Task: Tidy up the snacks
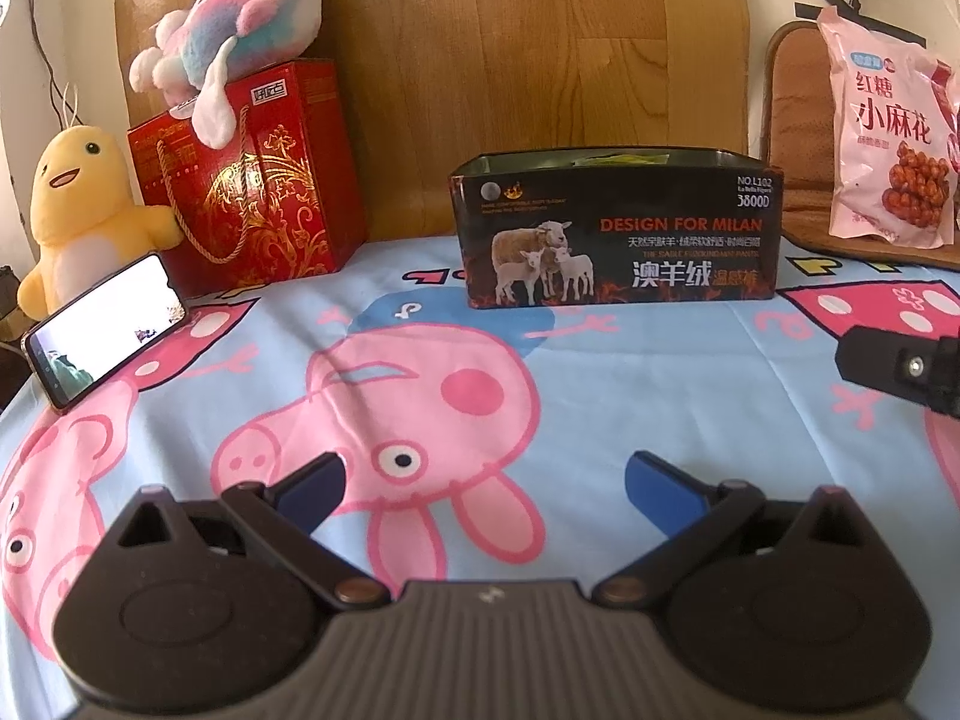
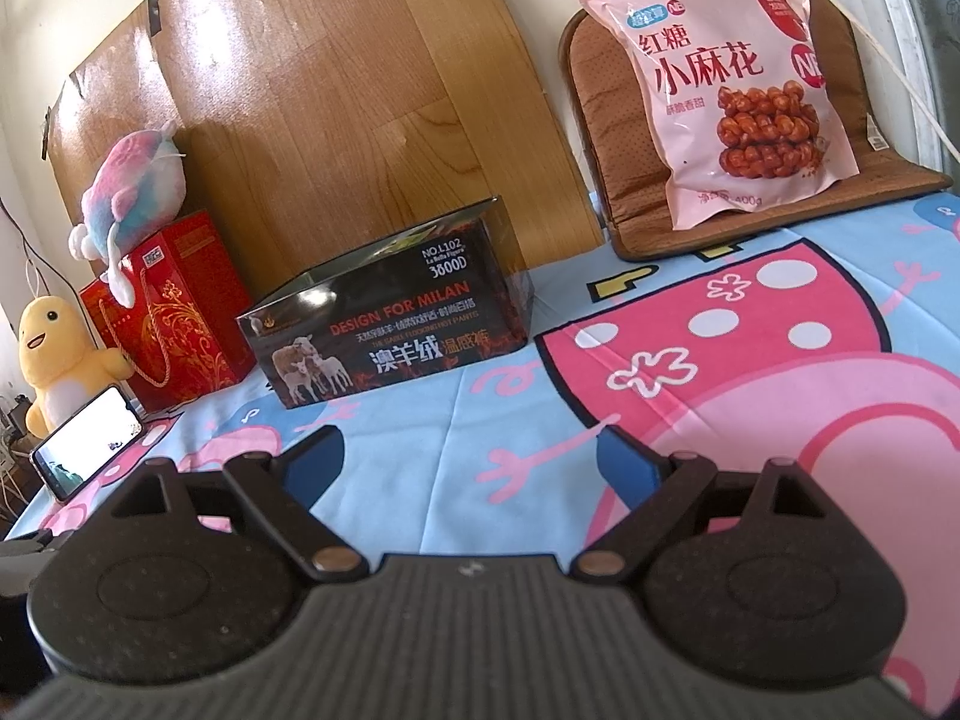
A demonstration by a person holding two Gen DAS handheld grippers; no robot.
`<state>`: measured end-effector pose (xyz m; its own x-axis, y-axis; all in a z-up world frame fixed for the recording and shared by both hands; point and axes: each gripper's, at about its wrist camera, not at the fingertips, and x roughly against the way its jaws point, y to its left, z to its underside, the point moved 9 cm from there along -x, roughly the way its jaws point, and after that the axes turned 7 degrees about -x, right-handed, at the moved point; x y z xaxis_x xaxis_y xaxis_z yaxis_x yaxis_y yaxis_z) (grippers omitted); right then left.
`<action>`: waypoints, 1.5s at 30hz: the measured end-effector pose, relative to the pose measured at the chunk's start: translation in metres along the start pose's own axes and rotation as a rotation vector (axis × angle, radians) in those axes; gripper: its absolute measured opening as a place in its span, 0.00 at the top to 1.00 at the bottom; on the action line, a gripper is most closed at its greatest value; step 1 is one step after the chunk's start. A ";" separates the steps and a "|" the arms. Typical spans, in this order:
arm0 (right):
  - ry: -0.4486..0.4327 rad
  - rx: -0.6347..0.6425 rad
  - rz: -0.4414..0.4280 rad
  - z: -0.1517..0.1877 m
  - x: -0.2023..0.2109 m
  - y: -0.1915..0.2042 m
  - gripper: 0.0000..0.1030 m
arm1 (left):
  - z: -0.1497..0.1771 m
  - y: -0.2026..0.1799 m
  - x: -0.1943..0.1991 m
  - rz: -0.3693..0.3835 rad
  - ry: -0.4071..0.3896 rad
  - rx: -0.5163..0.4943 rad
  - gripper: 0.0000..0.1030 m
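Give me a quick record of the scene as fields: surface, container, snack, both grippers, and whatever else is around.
surface: cartoon pig sheet
container: black box, open top, something yellowish inside
snack: pink snack bag, leaning on brown cushion, outside the box
left gripper: open, empty
right gripper: open, empty
other: red gift box with pastel plush on top, yellow plush, phone

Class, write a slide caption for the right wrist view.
Open right gripper faces a black tin box and pink snack bag.

Bare sheet (image 1: 600, 396) before tin (image 1: 618, 228)
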<state>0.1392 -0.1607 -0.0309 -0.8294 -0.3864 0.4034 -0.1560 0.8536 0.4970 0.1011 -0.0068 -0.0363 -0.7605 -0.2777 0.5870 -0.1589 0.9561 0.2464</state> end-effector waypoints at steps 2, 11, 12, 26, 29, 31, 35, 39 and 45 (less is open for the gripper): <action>0.000 0.001 0.000 0.000 0.000 0.000 0.10 | 0.000 0.000 0.000 0.001 -0.001 -0.003 0.00; 0.001 0.001 -0.002 0.000 0.000 0.000 0.09 | 0.000 -0.001 0.000 0.010 0.001 -0.001 0.00; 0.001 0.001 -0.002 0.000 0.000 0.000 0.09 | 0.000 -0.001 0.000 0.011 0.001 -0.002 0.00; 0.001 0.001 -0.001 0.001 0.000 0.000 0.09 | 0.000 -0.002 0.000 0.024 -0.002 0.000 0.00; 0.001 0.001 -0.001 0.001 0.000 0.000 0.09 | 0.000 -0.002 0.000 0.025 -0.002 0.001 0.00; 0.001 0.001 -0.001 0.001 0.000 0.000 0.09 | 0.000 -0.002 0.000 0.024 -0.002 0.001 0.00; 0.001 0.001 -0.001 0.001 0.000 0.000 0.09 | 0.001 -0.001 0.000 0.023 0.000 0.006 0.00; 0.000 0.001 -0.002 0.000 0.000 0.000 0.09 | 0.000 0.000 0.000 0.019 -0.004 0.012 0.00; 0.001 0.001 -0.001 0.000 0.000 0.000 0.09 | 0.000 -0.002 0.002 0.016 -0.015 0.007 0.00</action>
<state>0.1391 -0.1609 -0.0314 -0.8287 -0.3880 0.4033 -0.1578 0.8534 0.4967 0.0996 -0.0092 -0.0352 -0.7727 -0.2607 0.5788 -0.1510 0.9611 0.2313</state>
